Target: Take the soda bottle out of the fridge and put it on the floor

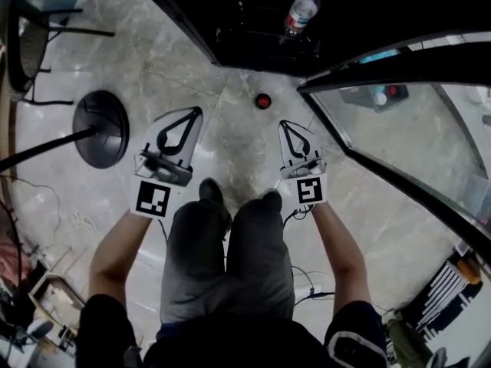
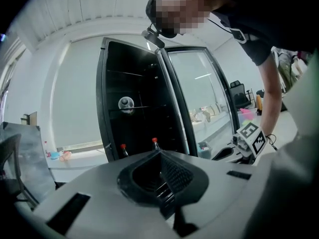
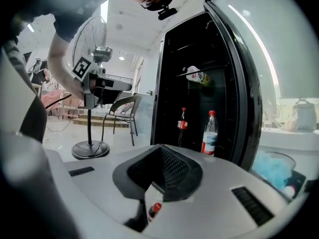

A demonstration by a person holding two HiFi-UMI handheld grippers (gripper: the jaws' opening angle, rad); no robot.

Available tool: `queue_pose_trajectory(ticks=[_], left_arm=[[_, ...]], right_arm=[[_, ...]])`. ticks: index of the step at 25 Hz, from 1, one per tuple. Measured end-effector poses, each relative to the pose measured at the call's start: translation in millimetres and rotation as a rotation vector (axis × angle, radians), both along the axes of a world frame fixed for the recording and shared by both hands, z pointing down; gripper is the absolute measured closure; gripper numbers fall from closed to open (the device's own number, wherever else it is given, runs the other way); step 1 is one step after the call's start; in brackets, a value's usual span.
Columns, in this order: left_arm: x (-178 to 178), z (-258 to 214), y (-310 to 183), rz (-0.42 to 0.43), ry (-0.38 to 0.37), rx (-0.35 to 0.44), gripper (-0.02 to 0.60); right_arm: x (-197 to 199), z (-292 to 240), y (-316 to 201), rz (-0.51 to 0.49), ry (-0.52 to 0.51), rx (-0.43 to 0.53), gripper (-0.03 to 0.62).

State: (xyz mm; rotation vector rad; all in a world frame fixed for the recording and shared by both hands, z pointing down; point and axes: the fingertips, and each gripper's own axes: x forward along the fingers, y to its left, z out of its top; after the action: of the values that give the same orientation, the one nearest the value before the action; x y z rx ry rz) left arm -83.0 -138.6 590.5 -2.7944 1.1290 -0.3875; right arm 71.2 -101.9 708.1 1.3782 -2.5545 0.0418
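A fan [image 3: 102, 51] stands on a round black base [image 1: 101, 129], with a chair [image 3: 122, 108] just beside it. A clear red-capped bottle [image 3: 210, 133] stands upright; another bottle [image 3: 197, 75], perhaps a juice, lies on its side higher up.

Office-like room — marble floor [image 1: 192, 67], glass-door fridge [image 3: 172, 83], standing fan [image 3: 95, 49], chair [image 3: 122, 106].

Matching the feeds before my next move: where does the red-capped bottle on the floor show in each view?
Head view: the red-capped bottle is at upper centre, on the floor just in front of the fridge.
Left gripper view: not in it.
Right gripper view: at the bottom edge, just left of centre.
Shared landmark: the open black fridge, seen in all three views.
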Motion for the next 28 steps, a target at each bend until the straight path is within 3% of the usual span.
queue_pose_trajectory(ticks=[14, 28], left_arm=[[-4.6, -227.2, 2.3, -0.076, 0.044, 0.023, 0.558], [-12.4, -398.3, 19.2, -0.195, 0.111, 0.012, 0.558]], right_arm=[[5.4, -254.8, 12.0, 0.047, -0.003, 0.003, 0.576], [26.2, -477.3, 13.3, 0.100, -0.055, 0.092, 0.576]])
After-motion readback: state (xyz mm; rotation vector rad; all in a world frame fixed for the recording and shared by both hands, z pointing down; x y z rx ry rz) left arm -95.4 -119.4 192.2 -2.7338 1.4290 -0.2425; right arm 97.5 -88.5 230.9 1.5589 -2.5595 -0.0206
